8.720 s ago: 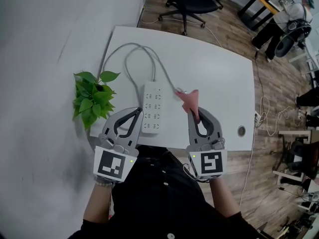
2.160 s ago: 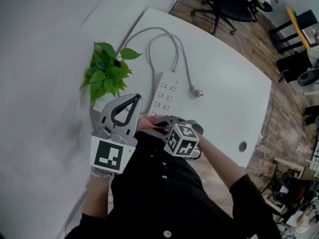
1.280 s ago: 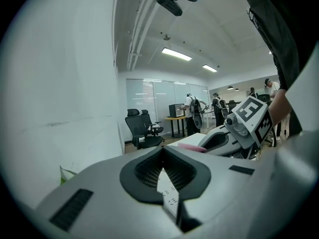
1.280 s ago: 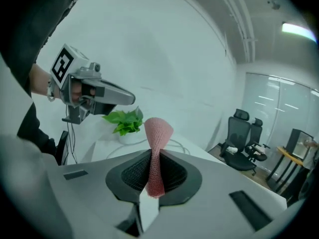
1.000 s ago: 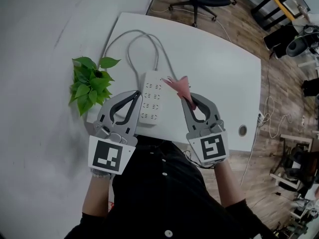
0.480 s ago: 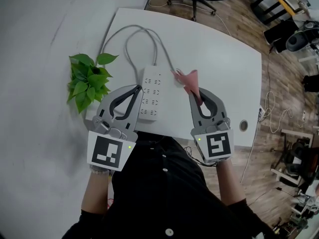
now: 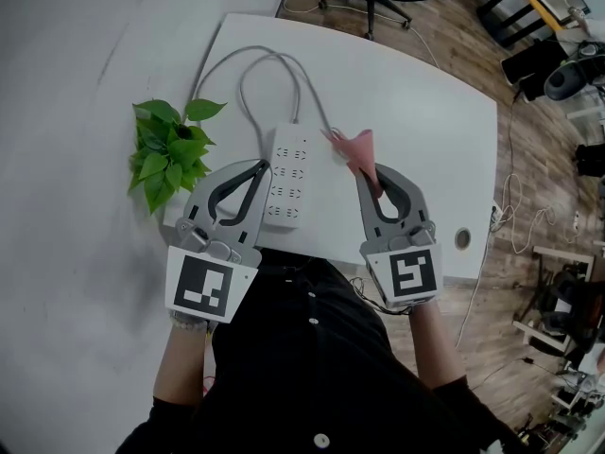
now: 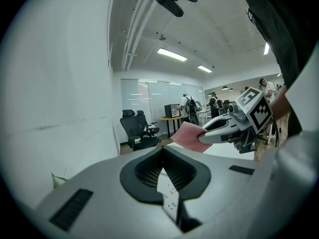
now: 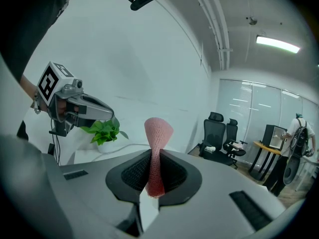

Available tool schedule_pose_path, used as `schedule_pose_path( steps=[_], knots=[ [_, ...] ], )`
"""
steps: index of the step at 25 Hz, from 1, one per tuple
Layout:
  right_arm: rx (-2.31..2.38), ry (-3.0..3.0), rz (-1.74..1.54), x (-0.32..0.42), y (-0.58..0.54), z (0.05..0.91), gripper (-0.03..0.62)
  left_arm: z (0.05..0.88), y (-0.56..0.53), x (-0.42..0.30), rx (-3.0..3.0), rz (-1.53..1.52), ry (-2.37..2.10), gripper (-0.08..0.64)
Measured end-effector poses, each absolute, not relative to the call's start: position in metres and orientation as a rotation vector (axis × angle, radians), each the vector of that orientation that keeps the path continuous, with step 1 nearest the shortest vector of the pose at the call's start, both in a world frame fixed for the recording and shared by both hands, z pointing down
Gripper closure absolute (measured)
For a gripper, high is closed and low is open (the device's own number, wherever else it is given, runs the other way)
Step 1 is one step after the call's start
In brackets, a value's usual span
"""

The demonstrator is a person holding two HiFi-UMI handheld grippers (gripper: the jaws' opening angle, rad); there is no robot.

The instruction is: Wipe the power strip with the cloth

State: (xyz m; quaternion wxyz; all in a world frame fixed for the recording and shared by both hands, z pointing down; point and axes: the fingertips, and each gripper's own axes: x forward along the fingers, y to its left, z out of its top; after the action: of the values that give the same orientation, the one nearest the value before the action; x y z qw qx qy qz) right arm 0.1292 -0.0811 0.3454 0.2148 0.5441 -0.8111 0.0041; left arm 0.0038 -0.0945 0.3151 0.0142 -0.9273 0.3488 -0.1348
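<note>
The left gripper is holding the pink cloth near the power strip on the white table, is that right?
Not quite: it is the right gripper that holds the pink cloth, as the right gripper view shows. The rest stands: it is near the power strip on the white table.

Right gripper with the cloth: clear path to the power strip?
Probably yes. The right gripper holds the pink cloth just right of the power strip, and only bare table seems to lie between them.

Grey plastic left gripper (image 7: 263,166) and right gripper (image 7: 365,171), black-padded inside, each carrying 1 black-and-white marker cube (image 7: 200,292); black buttoned shirt (image 7: 312,367).
</note>
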Motion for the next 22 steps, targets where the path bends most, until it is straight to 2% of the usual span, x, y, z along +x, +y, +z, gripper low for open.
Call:
schedule_pose_path(
  steps=[22],
  knots=[
    [1.499,-2.264,0.007,0.1226,-0.0791,0.3412,0.535,0.3162,-0.0937,0.0032,-2.888,-0.421,1.1,0.548]
  ],
)
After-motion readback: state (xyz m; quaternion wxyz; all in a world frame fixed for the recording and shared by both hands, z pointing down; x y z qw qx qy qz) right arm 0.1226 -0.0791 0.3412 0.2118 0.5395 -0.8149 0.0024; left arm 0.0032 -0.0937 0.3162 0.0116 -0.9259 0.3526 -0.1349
